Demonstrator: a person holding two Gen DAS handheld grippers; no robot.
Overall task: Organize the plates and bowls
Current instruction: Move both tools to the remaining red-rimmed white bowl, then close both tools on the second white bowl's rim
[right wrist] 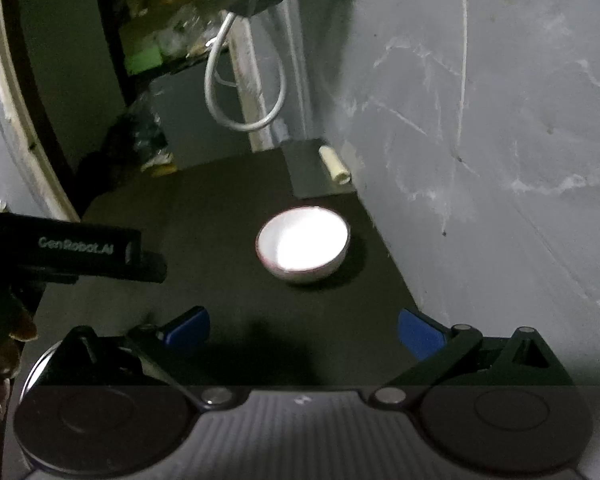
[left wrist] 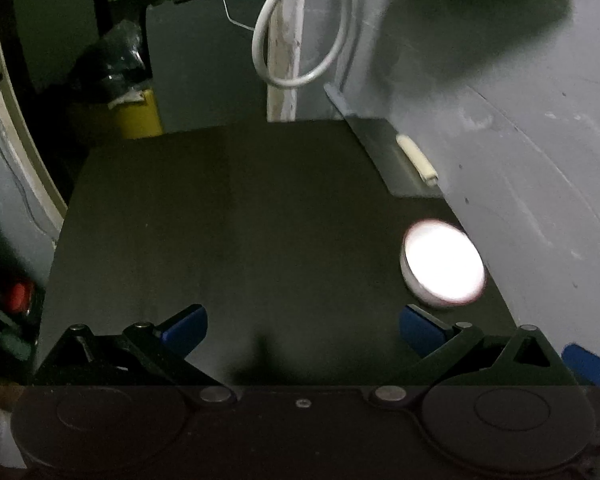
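1. Because the white bowl [right wrist: 303,245] sits mid-frame against the grey wall [right wrist: 480,160], a sideways nudge could jam it.
2. Right gripper [right wrist: 303,330] and left gripper [left wrist: 303,330] are both spread, empty.
3. Glare hides the bowl's rim, risking a mispinch.

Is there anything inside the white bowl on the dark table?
The bowl looks empty, but glare washes out its inside, so something small or pale could be hidden. It stands upright on the table.
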